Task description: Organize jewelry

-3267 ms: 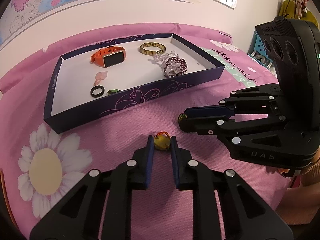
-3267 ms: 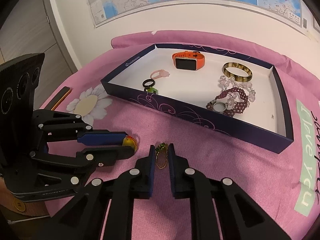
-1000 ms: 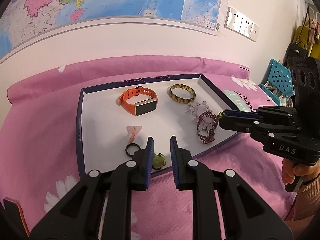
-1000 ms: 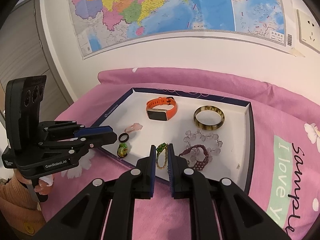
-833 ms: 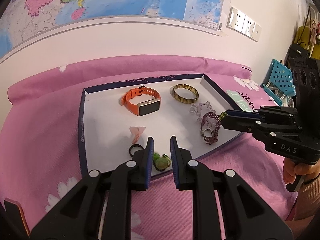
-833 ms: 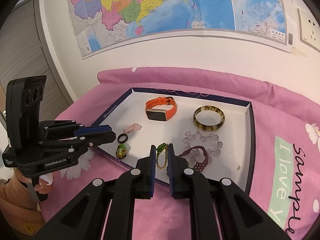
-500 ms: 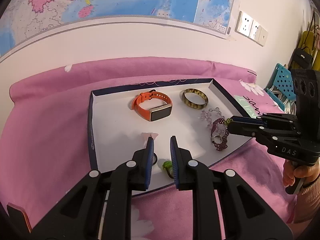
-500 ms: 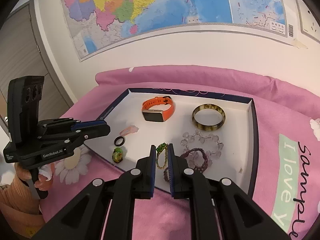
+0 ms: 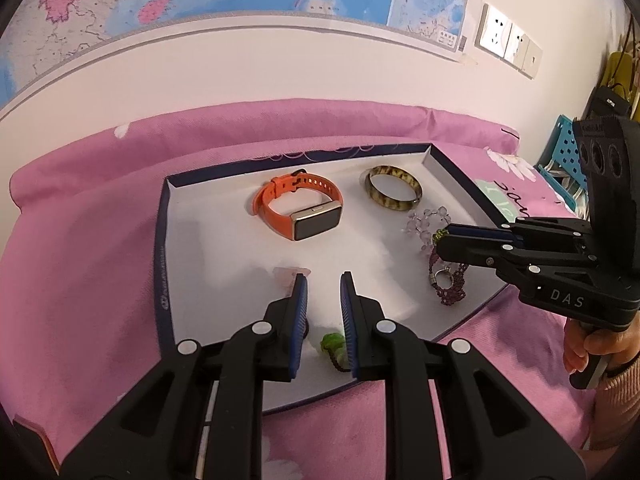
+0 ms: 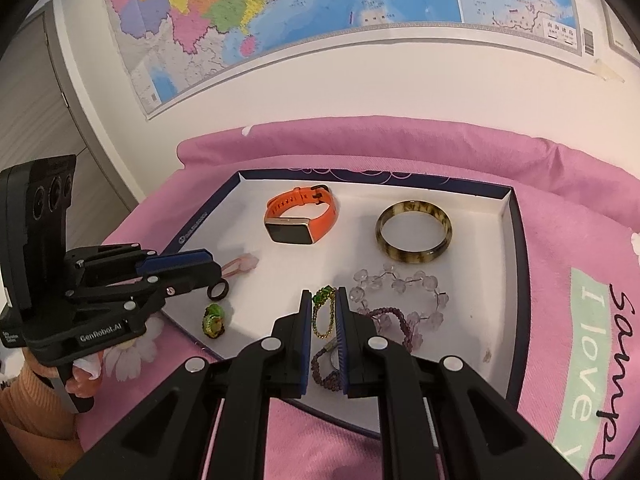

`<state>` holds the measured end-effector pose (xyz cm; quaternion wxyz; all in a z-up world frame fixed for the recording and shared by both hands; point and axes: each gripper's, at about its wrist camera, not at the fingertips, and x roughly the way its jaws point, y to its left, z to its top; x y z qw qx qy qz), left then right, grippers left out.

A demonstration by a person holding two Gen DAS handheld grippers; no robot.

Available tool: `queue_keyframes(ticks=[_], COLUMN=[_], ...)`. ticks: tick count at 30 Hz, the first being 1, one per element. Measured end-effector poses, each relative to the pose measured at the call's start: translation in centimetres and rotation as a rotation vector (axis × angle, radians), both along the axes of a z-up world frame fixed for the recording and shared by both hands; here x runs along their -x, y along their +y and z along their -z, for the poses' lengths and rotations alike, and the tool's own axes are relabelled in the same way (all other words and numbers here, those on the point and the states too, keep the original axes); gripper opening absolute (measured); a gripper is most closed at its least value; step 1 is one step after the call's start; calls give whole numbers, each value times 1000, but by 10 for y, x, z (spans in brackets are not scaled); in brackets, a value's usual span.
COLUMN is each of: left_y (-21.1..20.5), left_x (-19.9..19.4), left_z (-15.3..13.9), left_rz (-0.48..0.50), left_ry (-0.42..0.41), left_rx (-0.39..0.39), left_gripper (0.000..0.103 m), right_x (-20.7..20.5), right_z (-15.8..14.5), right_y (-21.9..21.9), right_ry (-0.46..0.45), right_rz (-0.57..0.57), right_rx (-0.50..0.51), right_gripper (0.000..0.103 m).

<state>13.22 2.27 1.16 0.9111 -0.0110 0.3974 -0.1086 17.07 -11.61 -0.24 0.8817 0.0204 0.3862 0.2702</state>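
A navy box with a white floor [image 9: 208, 224] [image 10: 516, 264] lies on the pink cloth. In it are an orange watch [image 9: 298, 210] [image 10: 300, 216], a brown bangle [image 9: 394, 194] [image 10: 414, 236], pale and purple bead bracelets [image 9: 446, 284] [image 10: 400, 292], a pink ring [image 10: 244, 264], a black ring [image 10: 219, 291] and a green-yellow ring [image 9: 334, 346] [image 10: 214, 320]. My left gripper [image 9: 323, 284] [image 10: 216, 266] is open and empty above the box's near left part. My right gripper [image 10: 324, 300] [image 9: 442, 240] is shut on a green-and-gold chain pendant [image 10: 325, 312] above the bracelets.
A map and wall sockets [image 9: 508, 42] are on the wall behind. A blue perforated basket [image 9: 564, 156] stands at the far right. The cloth has a daisy print [image 10: 134, 350] and a green label with writing [image 10: 596, 356].
The left gripper has let go of the green-yellow ring, which now lies in the box, and has moved forward over the box. The right gripper has carried the pendant over the bracelets.
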Motion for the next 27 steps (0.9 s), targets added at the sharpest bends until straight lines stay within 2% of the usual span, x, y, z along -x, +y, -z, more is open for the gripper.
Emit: queue_keyframes(ticks=[3, 6, 10, 14, 17, 18, 21, 24, 26, 27], left_y=[-4, -5, -4, -2, -2, -2, -3, -4, -4, -4], left_x=[-1, -1, 1, 8, 15, 18, 26, 35, 41, 44], left_z=[3, 6, 5, 1, -1, -2, -3, -4, -5, -6], left_rz=[5, 6, -5, -15, -21, -22, -25, -35, -45, -48], left_ry=[4, 6, -1, -19, -29, -36, -47, -64, -74, -78], left_rx=[-9, -13, -6, -1, -1, -2, -6, -15, -18, -17], left_gripper=[18, 26, 39, 43, 53, 58, 62, 72, 79, 83], right_x=[0, -1, 0, 3, 8, 10, 15, 23, 29, 31], right_z=[1, 1, 1, -1, -2, -2, -1, -3, -4, -4], right_y=[-2, -3, -8, -12, -13, -13, -14, -17, -17, -18], right_ry=[0, 2, 3, 2, -2, -3, -8, -22, -33, -35], right_rz=[11, 20, 35, 42, 41, 42, 43, 53, 56, 59], right_rx=[-5, -11, -30, -45, -47, -45, -44, -43, -37, -35], right_gripper=[12, 14, 23, 26, 34, 40, 44, 58, 61, 67])
